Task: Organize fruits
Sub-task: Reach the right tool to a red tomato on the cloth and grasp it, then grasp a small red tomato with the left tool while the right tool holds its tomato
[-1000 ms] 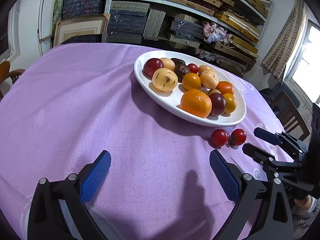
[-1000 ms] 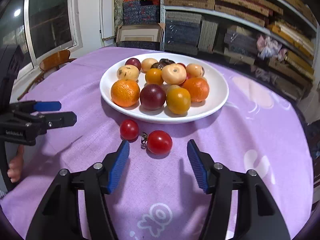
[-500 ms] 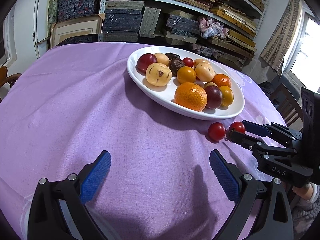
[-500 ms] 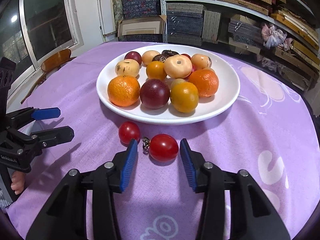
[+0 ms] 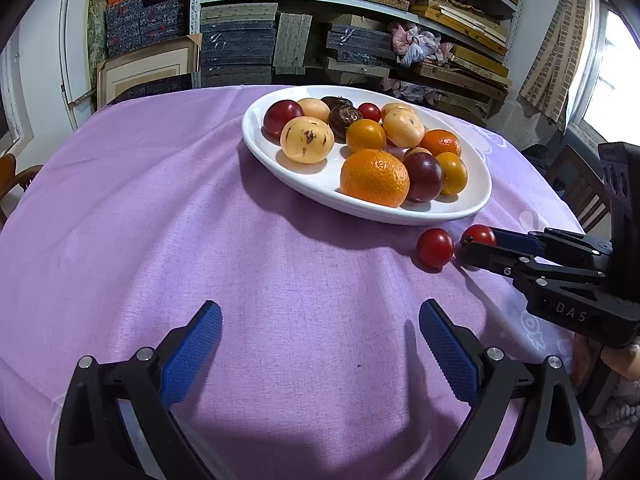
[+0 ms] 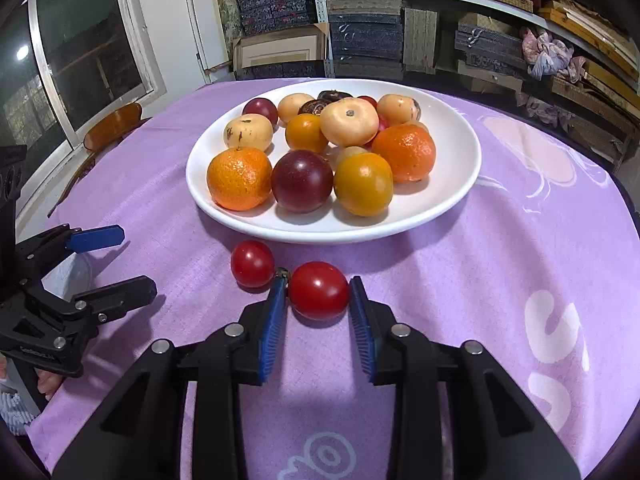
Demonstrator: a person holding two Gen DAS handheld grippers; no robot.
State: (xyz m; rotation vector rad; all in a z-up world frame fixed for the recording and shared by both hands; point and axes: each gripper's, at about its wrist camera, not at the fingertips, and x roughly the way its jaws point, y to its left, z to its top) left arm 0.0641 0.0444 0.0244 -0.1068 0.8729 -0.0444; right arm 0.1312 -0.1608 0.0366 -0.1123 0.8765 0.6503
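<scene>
Two red cherry tomatoes lie on the purple cloth just in front of a white plate [image 6: 452,200] of mixed fruit. My right gripper [image 6: 318,300] has its blue pads on either side of the right tomato [image 6: 319,290], very close or just touching; the left tomato [image 6: 252,264] sits just outside its left finger. In the left wrist view the right gripper [image 5: 478,242] reaches in from the right around that tomato [image 5: 478,234], with the other tomato [image 5: 435,247] beside it. My left gripper [image 5: 320,340] is wide open and empty over bare cloth.
The plate [image 5: 304,172] holds oranges, plums, yellow fruits and a small tomato. Shelves of stacked boards and boxes [image 5: 256,40] stand behind the round table. A wooden chair [image 6: 112,128] is at the left, another chair [image 5: 580,188] at the right.
My right gripper has moved forward and narrowed around the right tomato. The left gripper has stayed open and hardly moved.
</scene>
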